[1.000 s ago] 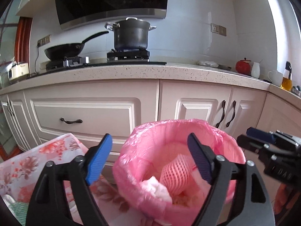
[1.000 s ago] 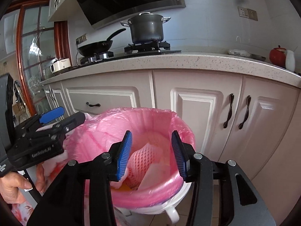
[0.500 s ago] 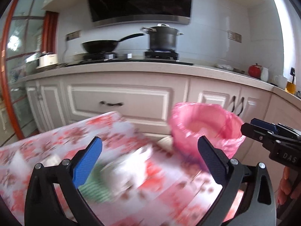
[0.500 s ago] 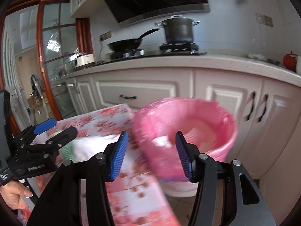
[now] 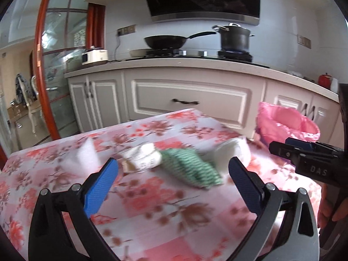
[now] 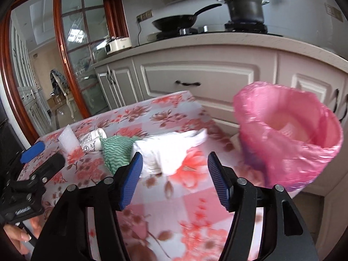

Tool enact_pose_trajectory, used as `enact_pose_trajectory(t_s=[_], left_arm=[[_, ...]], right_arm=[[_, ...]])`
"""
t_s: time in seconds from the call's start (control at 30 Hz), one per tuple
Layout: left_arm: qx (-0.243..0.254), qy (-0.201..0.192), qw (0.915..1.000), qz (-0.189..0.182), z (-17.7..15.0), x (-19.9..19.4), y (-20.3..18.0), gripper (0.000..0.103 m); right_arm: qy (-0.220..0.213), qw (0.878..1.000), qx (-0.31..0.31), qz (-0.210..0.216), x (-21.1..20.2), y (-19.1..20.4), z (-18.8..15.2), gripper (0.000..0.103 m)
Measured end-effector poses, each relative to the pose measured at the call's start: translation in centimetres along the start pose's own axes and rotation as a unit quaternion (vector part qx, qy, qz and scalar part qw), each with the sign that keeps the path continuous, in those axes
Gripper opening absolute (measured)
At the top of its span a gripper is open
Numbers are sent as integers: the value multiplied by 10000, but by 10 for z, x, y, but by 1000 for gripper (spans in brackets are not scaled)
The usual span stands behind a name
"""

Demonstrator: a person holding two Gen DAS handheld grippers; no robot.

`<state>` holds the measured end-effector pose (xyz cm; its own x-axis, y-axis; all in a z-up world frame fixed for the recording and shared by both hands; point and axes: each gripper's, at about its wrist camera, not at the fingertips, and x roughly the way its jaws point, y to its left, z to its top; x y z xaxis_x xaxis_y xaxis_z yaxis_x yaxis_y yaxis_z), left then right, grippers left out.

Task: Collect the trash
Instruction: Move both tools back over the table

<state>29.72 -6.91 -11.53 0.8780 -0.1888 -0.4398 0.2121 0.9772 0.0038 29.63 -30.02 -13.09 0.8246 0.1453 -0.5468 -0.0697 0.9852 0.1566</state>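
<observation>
- Reaching over the floral table (image 6: 195, 208) for the next pieces of rubbish; judged as the approach stage, with nothing yet held
- Landmark throughout: the pink-lined bin (image 6: 289, 134), standing off the table's right edge
- Left of the bin, in a row on the cloth: white crumpled tissue (image 6: 169, 152) nearest it; then green wavy cloth (image 6: 117, 150); then crushed printed cup (image 6: 91, 141); then white foam piece (image 6: 67, 140) farthest away
- Right gripper (image 6: 174, 174): tongs opening, nothing between the pads; aimed at the tissue, which lies just ahead of the tips
- Left gripper (image 5: 173, 184): tongs spread as wide as they go, empty; pointed between the cup (image 5: 142, 157) and the cloth (image 5: 191, 165)
- Advised for the right: keep spreading until wider than the tissue's bunched middle; come down over that middle, not the thin tail trailing toward the bin; close only once the pads straddle it
- Advised for the left: settle on one target, probably the cup; avoid pinching cloth and cup together, since they touch
- Risk: snagging the tablecloth with a low pad; stay just clear of its surface
- Carry toward the bin one at a time to avoid the two tools crossing
</observation>
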Motion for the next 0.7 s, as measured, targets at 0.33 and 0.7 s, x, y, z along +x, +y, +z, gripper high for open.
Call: enact_pose_trajectory(t_s=[0.33, 0.7], left_arm=[[-225, 97, 9996, 114, -11, 1, 35, 98], [-541, 187, 9981, 222, -20, -4, 60, 98]], right_arm=[[223, 9995, 186, -90, 44, 30, 8, 73], [156, 9998, 89, -130, 47, 55, 8, 73]])
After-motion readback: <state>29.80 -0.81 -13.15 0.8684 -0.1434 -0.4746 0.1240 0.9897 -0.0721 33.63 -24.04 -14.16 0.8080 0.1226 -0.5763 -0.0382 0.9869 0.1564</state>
